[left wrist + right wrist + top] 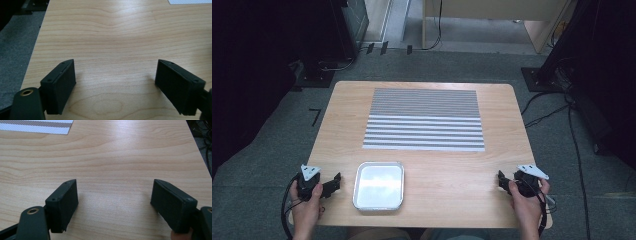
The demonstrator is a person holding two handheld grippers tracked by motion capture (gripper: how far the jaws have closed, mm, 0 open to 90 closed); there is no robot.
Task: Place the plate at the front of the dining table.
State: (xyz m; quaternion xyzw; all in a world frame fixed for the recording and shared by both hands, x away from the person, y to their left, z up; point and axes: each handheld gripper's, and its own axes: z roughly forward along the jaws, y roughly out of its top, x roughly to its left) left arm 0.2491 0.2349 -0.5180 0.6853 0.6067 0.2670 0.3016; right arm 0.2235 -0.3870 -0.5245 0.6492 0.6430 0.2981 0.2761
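Note:
A grey-and-white striped cloth [424, 119] lies flat across the middle of the wooden table [507, 155]. A shallow silver tray [379, 185] with nothing in it sits near the front edge, left of centre. My left gripper [332, 184] rests at the front left corner, just left of the tray, its jaws wide open over bare wood [115, 85]. At the front right corner my right gripper [502, 180] is held low, open too, with nothing between its fingers [63, 203]. A corner of the striped cloth [37, 126] shows at the top left of the right gripper view.
Grey carpet surrounds the table, with cables [579, 150] trailing on the right. Dark equipment stands at the far left and far right. A wooden furniture frame [492, 20] is behind the table. Bare wood lies between the tray and the right gripper.

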